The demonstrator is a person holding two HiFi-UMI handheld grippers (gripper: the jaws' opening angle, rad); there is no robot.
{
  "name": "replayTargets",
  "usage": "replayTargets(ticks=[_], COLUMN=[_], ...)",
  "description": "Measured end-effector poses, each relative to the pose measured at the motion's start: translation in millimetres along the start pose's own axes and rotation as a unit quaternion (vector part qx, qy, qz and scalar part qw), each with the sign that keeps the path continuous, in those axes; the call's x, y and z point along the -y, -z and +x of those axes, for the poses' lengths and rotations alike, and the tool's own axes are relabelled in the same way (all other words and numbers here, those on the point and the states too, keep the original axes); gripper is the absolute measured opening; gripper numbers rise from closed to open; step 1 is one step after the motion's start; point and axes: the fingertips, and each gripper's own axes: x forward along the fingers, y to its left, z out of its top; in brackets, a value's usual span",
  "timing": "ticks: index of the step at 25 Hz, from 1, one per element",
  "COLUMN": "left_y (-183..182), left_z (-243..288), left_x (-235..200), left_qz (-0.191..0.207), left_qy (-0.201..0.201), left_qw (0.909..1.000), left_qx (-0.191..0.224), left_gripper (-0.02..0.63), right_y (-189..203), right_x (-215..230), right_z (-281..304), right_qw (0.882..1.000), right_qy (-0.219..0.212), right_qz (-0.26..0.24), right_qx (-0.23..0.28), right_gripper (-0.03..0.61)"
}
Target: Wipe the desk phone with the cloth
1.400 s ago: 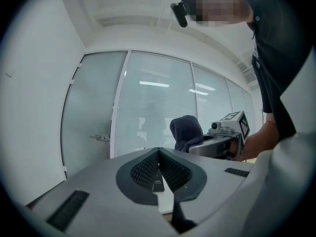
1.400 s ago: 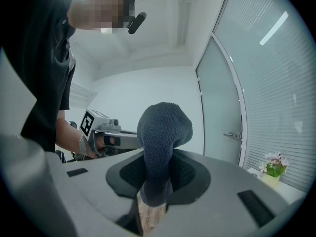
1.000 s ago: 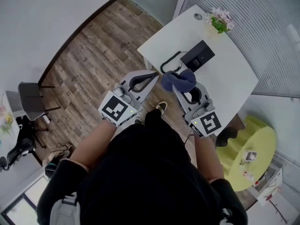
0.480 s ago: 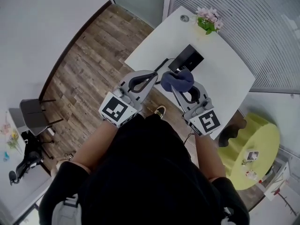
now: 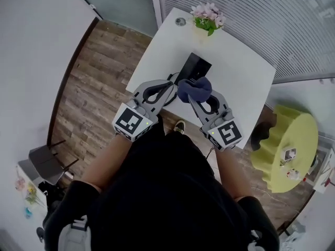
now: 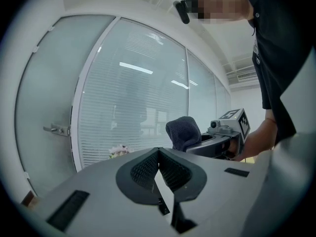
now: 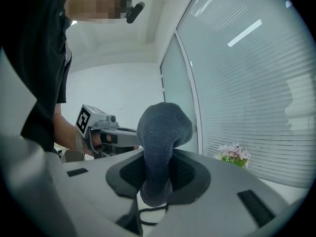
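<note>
White desk (image 5: 238,82) is standing beside a blinded glass wall, carrying the desk phone (image 5: 194,67) near its front edge. The right gripper (image 7: 157,179) is clamping the blue cloth (image 7: 163,127) above the phone's near end. The left gripper (image 6: 158,154) is holding its jaws together, empty. Wiping appears not yet begun, so the whole phone is awaiting cleaning.

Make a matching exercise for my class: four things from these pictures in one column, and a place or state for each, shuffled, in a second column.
Things
1. cloth
2. phone
3. flowers
4. left tool

Places or states
a. shut, with nothing in it
b. at the far edge of the table
c. pinched in the right tool
d. black, lying mid-table

Pairs: 1-c, 2-d, 3-b, 4-a
</note>
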Motion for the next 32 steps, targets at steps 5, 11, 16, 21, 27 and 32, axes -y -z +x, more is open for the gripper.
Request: replayTargets(ticks=[5, 11, 16, 21, 27, 32], left_y=[-2.6, 9.5, 35.2, 54.1, 77.0, 99.1], left_z=[26.0, 46.2, 61.3, 79.0, 106.1, 131.3], left_x=[-22.8, -51.7, -63.9, -70.8, -73.8, -81.3], left_qz=[0.002, 0.004, 0.014, 0.007, -0.007, -0.018], left_qy=[0.066, 0.129, 0.184, 0.219, 0.227, 0.206], left_qw=[0.9978, 0.9912, 0.9815, 0.9741, 0.9719, 0.9759], left_qx=[-0.007, -0.027, -0.05, -0.057, -0.062, -0.071], left_gripper=[0.011, 0.011, 0.011, 0.011, 0.011, 0.011], right_y=[1.4, 12.1, 38.1, 68.6, 99.4, 129.0], right_x=[20.3, 43.2, 66.8, 94.4, 125.1, 152.4], right_z=[16.9, 41.9, 51.0, 50.4, 48.9, 51.2], right_qw=[0.998, 0.99, 0.972, 0.95, 0.93, 0.916], right_qy=[0.061, 0.135, 0.219, 0.288, 0.333, 0.352], right_qz=[0.019, 0.031, 0.058, 0.076, 0.098, 0.118], right_qx=[-0.006, -0.03, -0.062, -0.092, -0.121, -0.149], right_gripper=[0.11, 0.11, 0.11, 0.11, 0.11, 0.11])
